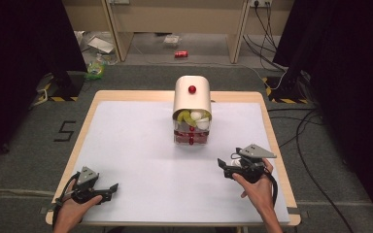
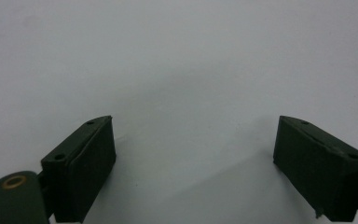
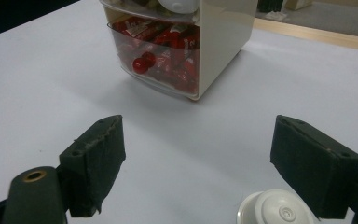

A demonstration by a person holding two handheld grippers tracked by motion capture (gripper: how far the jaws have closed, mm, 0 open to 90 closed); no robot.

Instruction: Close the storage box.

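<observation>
The small white capsule (image 3: pixel 275 210) is seen on the white table (image 1: pixel 126 160), just beside one jaw of the right gripper (image 1: pixel 229 167), not gripped yet. The little drawer cabinet (image 1: pixel 192 109) is set mid-table, well apart, its top drawer pulled open with similar white and green pieces inside, so most of the job looks left to do. Both the right and the left gripper (image 1: pixel 108 190) are held wide open, nothing in them.

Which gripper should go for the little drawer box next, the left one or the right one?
Probably the right gripper: it sits nearer the drawer box, its open jaws point toward the box's red knob. The left gripper faces bare white table.
</observation>
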